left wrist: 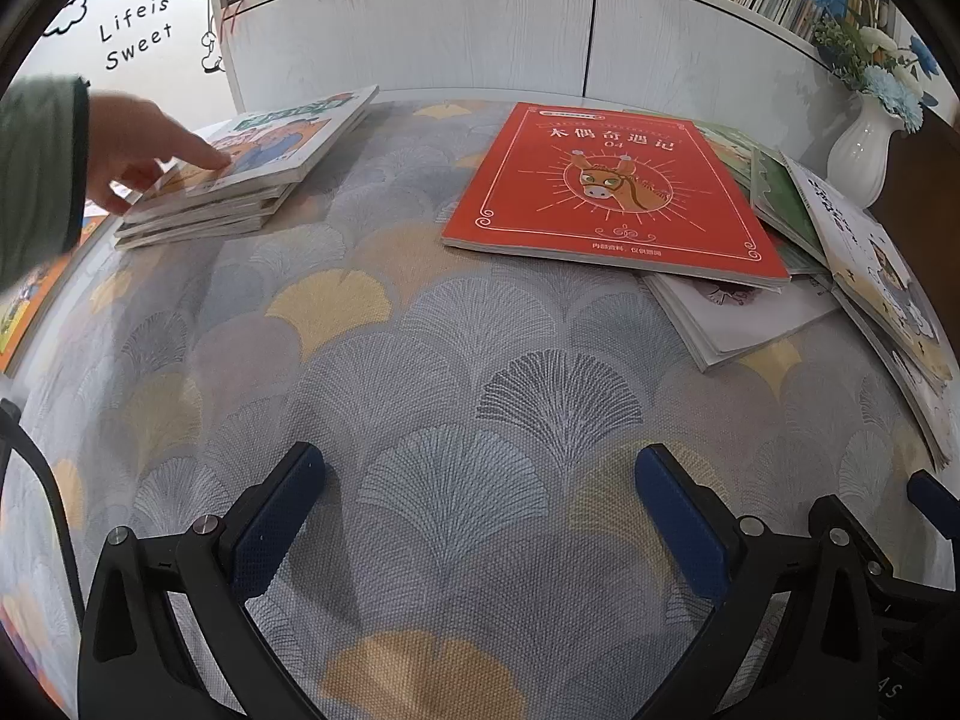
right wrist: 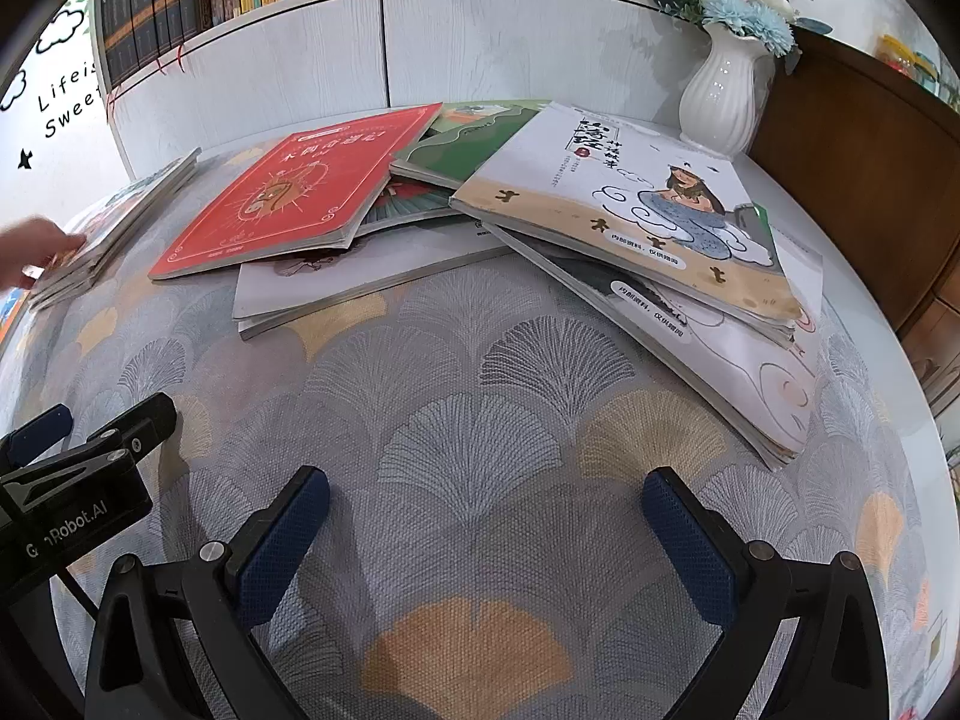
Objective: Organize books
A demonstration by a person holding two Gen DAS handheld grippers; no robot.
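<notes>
A red book with a donkey cover (left wrist: pixel 618 186) (right wrist: pixel 300 192) lies on top of a loose, untidy pile at the right of the table. Beside it lie a green book (right wrist: pixel 468 141) and a cream book with a cloud drawing (right wrist: pixel 636 210). A small neat stack of books (left wrist: pixel 252 162) (right wrist: pixel 114 222) sits at the far left, and a person's hand (left wrist: pixel 150 150) rests on it. My left gripper (left wrist: pixel 480 498) hangs open over bare tablecloth, well short of the books. My right gripper (right wrist: pixel 486 510) is open too, with nothing between its fingers.
A white vase with blue flowers (right wrist: pixel 726 90) (left wrist: pixel 864 144) stands at the back right. Behind the table runs a white cabinet (left wrist: pixel 480 30) under a shelf of books. A dark wooden cabinet (right wrist: pixel 858 180) flanks the right. The left gripper's body (right wrist: pixel 72 480) shows at the right view's left edge.
</notes>
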